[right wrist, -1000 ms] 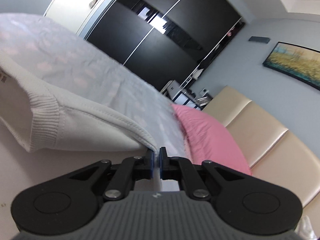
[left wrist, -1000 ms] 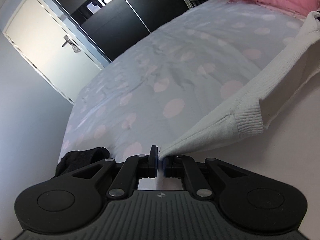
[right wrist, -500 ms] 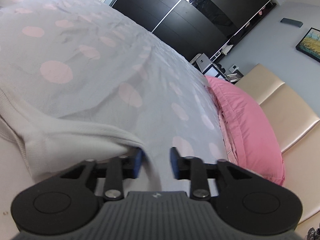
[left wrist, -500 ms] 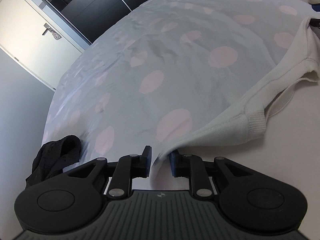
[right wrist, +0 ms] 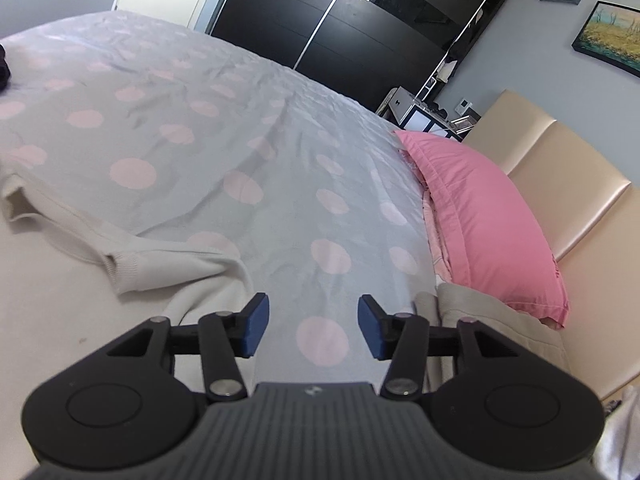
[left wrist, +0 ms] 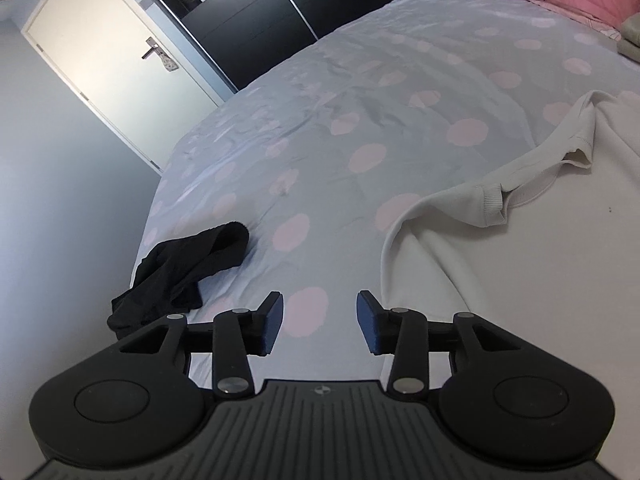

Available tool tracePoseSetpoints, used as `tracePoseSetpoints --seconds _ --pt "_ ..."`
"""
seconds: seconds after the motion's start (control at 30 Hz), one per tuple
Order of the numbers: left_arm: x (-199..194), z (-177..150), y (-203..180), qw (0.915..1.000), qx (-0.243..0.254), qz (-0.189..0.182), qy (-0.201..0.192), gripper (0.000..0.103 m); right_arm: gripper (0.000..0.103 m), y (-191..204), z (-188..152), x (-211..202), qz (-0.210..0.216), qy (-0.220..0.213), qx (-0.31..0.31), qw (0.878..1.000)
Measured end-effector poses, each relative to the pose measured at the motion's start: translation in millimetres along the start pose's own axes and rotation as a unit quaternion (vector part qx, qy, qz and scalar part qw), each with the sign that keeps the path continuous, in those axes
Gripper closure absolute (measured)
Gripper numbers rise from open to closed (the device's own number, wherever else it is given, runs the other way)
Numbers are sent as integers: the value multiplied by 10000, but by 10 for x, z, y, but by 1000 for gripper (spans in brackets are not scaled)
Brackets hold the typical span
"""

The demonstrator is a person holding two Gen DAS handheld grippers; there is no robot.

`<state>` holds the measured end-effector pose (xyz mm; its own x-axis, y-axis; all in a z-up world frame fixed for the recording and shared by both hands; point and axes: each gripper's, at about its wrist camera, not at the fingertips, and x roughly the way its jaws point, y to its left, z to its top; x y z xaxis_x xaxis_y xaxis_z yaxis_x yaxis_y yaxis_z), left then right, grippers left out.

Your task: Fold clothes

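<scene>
Jaws of left gripper (left wrist: pixel 319 322) standing wide apart, gripping nothing, hovering low over polka-dot bed (left wrist: pixel 360 112). Right gripper (right wrist: pixel 313 326) likewise released, empty, angling toward pink pillow (right wrist: pixel 480 216). Cream sweater (left wrist: pixel 520 260) lying spread on bed just beside both tools, ribbed cuffs (left wrist: pixel 490 210) folded inward across its body. Knit looking soft, light, floppy, likely sagging unless pinched at hem or shoulder seams. Black garment (left wrist: pixel 180 272) waiting crumpled near bed edge, well apart from sweater.

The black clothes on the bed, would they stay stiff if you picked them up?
Probably not. The black garment lies crumpled in soft folds, so it would likely droop. It looks thin, so probably light. It shouldn't roll or tip.
</scene>
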<state>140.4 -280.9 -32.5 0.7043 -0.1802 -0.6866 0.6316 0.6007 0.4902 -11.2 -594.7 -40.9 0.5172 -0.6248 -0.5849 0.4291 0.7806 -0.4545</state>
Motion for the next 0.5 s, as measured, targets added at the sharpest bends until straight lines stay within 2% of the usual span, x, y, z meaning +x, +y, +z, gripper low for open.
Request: tracePoseSetpoints --seconds 0.13,0.27,0.43,0.5 --pt "-390 -346 106 9990 -413 -143 -74 60 49 -194 -242 -572 245 -69 144 9996" --pt "-525 -772 94 9975 -632 -275 144 60 49 -321 -647 -1008 550 -61 182 9983" --pt "-402 -1315 61 9929 -861 -349 738 60 50 -432 -1274 -1203 970 158 189 9950" --pt "-305 -1472 69 9894 -980 -309 1023 60 50 -465 -1527 -1154 1005 396 356 9935"
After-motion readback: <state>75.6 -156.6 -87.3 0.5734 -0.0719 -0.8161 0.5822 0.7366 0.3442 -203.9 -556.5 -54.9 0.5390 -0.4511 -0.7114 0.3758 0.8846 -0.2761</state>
